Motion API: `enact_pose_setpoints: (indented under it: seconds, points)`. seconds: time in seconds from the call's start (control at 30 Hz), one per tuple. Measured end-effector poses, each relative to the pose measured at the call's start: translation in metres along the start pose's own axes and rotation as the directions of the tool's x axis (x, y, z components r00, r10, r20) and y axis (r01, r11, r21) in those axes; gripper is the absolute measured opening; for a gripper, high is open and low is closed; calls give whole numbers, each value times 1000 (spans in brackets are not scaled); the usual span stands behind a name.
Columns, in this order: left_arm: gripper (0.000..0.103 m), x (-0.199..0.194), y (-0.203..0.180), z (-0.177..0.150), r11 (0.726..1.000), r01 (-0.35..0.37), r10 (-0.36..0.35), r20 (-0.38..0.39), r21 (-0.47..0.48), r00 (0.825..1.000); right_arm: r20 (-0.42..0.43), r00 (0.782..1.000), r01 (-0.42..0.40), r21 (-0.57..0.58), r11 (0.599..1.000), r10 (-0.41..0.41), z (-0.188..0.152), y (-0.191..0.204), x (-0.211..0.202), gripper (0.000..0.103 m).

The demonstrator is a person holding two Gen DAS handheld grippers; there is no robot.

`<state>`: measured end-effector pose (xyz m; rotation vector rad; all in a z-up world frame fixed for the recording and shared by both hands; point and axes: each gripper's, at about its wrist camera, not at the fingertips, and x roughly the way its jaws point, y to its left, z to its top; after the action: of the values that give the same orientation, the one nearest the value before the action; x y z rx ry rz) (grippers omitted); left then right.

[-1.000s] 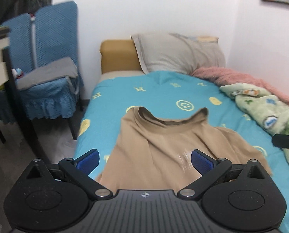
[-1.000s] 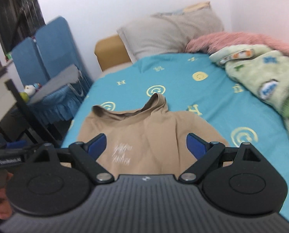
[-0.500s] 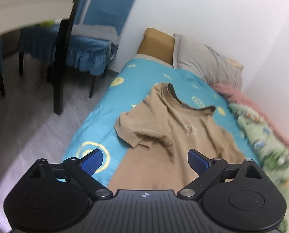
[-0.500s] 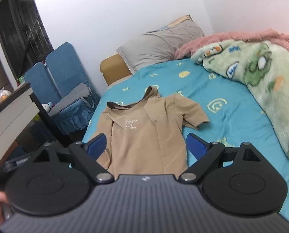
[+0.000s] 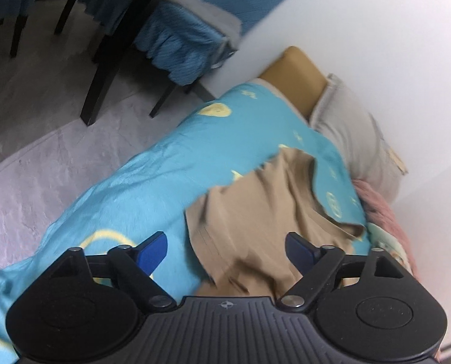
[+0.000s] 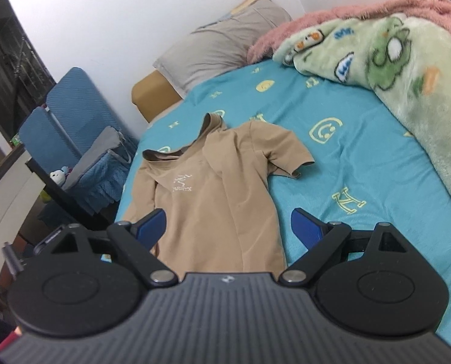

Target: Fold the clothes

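A tan short-sleeved T-shirt with a small white chest logo lies spread on the blue bedsheet, collar toward the pillow. In the right wrist view my right gripper hovers open over the shirt's lower hem, nothing between its blue pads. In the blurred, tilted left wrist view the same T-shirt lies crumpled ahead; my left gripper hangs above its near left edge. Its jaws are closing, with shirt cloth below the gap and the pads not pressing on it.
A grey pillow and tan headboard sit at the bed's far end. A green cartoon blanket and a pink fluffy one cover the right side. Blue-covered chairs and a dark table leg stand on the grey floor left of the bed.
Both grippers pulled back from the shirt, so more of it shows. The left view rolled strongly and dropped toward the shirt's left edge, its jaws narrowing a little. The right jaws kept their width.
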<state>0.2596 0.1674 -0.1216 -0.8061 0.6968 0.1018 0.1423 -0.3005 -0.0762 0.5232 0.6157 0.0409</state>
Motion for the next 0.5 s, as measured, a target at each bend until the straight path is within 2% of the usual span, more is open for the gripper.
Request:
enact_pose_setpoints:
  seconds: [0.13,0.2,0.23,0.27,0.3,0.33,0.37,0.4,0.5]
  points:
    - [68,38,2,13,1000,4,-5,-19,-30,1000,-24,1000,13,3,1000,-13,2,-1,19,91]
    - [61,56,0,17,1000,11,-12,-39,-12,999,-40,999,14,1,1000,-14,2,0,27,91]
    - [59,62,-4,18,1000,14,-13,-42,25,999,-47,999,12,-4,1000,-13,2,1,31,91]
    - [52,68,-9,19,998,14,-11,-44,69,999,-42,999,13,-16,1000,-14,2,3,32,91]
    - [38,72,-15,21,992,2,4,-47,130,999,-31,999,16,-29,999,-17,1,6,32,91]
    - [31,78,-21,23,982,-15,26,-56,189,998,-17,1000,12,-41,999,-13,1,8,30,91]
    - [15,83,-26,26,970,-32,48,-63,243,997,-1,1000,5,-52,999,-5,1,11,28,91]
    - [8,86,-30,30,958,-48,70,-65,284,995,11,1000,0,-60,998,0,1,12,26,91]
    - [6,86,-49,54,911,-85,97,-9,403,995,27,1000,5,-77,997,-3,1,17,25,91]
